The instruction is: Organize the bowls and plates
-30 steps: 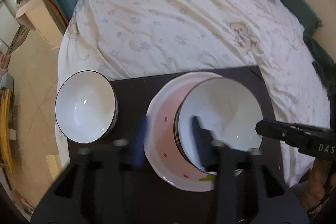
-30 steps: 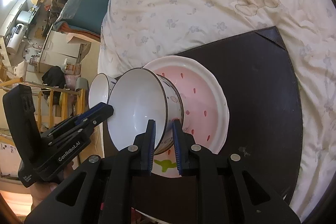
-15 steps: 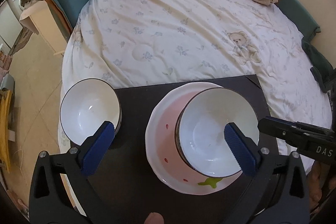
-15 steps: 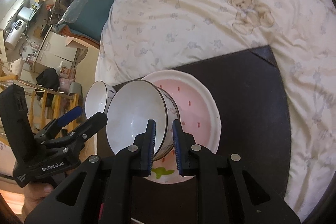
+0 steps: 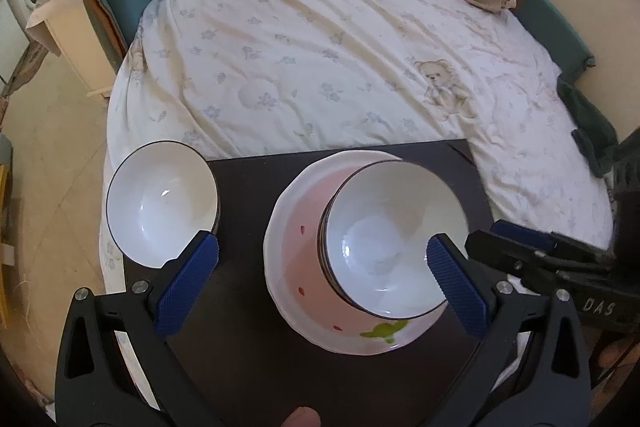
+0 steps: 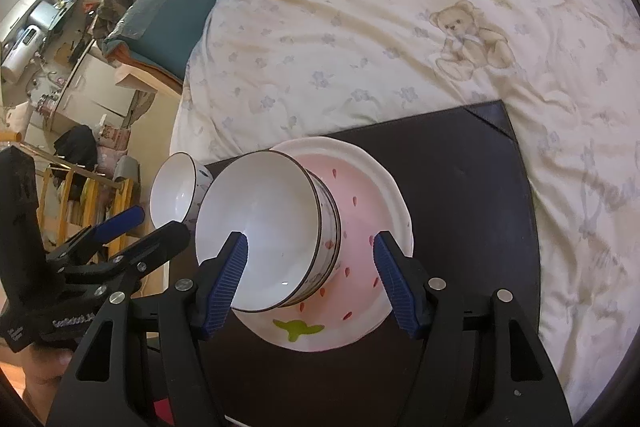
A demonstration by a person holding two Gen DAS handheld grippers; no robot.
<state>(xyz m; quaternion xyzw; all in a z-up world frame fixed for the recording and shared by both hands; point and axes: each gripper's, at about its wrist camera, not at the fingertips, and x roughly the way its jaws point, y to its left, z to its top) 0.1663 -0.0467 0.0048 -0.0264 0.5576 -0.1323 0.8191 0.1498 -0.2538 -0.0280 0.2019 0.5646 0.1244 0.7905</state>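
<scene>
Right tool [image 6: 310, 277] is opening, its blue pads straddling but clear of a white bowl [image 6: 264, 227] sitting on the pink strawberry plate [image 6: 360, 203]. Left tool [image 5: 320, 283] is hanging fully spread, empty, above the plate; a second bowl [image 5: 160, 201] is resting left of it.

Bed [image 5: 320, 39] with bear-print quilt [image 6: 400, 27]. Dark mat [image 5: 248, 307] flat on quilt. On mat: pink plate [image 5: 296, 259], lone bowl [image 5: 160, 203] at left edge.

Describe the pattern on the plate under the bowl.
Pink plate with red seed marks, strawberry-style; right wrist view.
</scene>
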